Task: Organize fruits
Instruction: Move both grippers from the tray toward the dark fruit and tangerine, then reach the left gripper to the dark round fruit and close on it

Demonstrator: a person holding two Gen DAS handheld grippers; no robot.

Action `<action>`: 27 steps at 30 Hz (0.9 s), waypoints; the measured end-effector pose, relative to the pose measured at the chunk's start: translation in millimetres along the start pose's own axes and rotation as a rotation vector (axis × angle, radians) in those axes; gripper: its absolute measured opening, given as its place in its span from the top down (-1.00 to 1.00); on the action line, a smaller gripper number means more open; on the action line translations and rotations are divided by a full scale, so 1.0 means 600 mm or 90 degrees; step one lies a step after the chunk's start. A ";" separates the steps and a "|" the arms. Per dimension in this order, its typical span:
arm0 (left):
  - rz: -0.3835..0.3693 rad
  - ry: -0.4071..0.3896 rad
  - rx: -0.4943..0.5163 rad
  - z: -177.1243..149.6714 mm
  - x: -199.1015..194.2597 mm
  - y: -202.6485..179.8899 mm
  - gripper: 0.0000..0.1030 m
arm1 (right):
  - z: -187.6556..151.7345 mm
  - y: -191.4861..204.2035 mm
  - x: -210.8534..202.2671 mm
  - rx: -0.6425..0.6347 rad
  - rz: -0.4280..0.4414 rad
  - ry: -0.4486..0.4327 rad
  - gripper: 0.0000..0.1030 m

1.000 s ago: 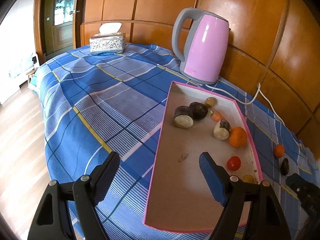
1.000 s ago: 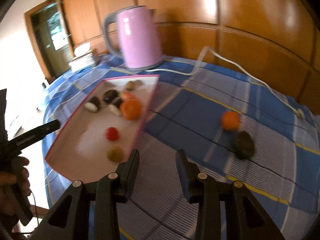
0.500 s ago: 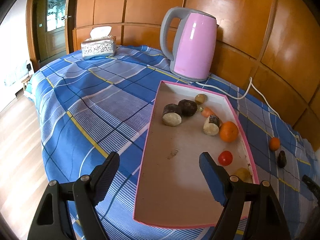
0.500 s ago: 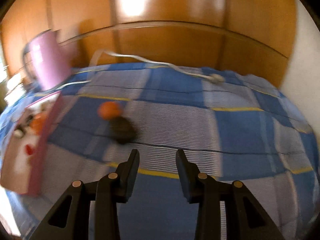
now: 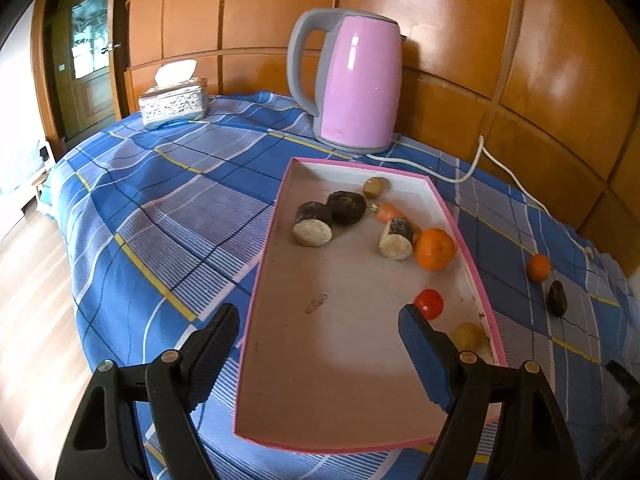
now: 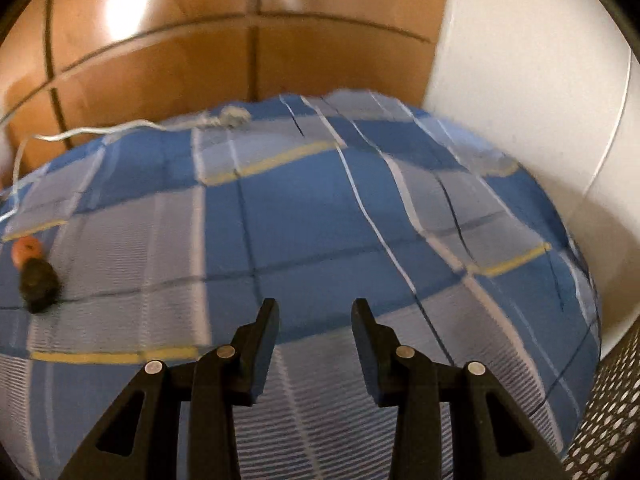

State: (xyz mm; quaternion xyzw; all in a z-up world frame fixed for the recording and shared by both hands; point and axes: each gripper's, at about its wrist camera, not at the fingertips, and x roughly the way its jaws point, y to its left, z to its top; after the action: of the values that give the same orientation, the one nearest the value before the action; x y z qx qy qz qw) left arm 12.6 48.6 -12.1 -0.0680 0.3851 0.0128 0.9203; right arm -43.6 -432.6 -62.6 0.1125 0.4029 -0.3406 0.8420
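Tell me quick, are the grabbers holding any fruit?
Left gripper: open, holding nothing, above the tray.
Right gripper: open, holding nothing.

The right wrist view is motion-blurred, so the orange fruit (image 6: pixel 26 251) and dark fruit (image 6: pixel 38 286) lack detail. In the left wrist view, a yellowish fruit (image 5: pixel 469 336) sits partly behind the left gripper's finger (image 5: pixel 426 354).

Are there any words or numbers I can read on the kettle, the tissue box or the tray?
None can be read.
Pink kettle: plain, no label showing.
Tissue box: only a silvery pattern, no letters.
Pink tray: no writing, only smudges on its floor.
Right wrist view: blurred, no text.
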 end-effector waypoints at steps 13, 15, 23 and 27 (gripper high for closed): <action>-0.127 0.002 0.107 0.024 -0.013 -0.108 -0.60 | -0.015 -0.014 0.006 0.031 -0.009 -0.021 -0.17; -0.150 0.006 0.130 0.026 -0.015 -0.136 -0.59 | -0.014 -0.011 0.007 0.031 -0.009 -0.021 -0.18; -0.249 0.084 0.190 0.027 0.015 -0.251 -0.42 | -0.014 -0.012 0.009 0.031 -0.008 -0.023 -0.21; -0.281 0.129 0.208 0.021 0.043 -0.316 -0.37 | -0.014 -0.012 0.009 0.031 -0.007 -0.023 -0.21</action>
State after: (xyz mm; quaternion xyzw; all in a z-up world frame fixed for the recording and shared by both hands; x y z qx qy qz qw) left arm 54.0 -138.0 0.2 -0.0024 0.4478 -0.2569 0.8564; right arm -51.1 -436.4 -71.6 0.1244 0.3800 -0.3571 0.8441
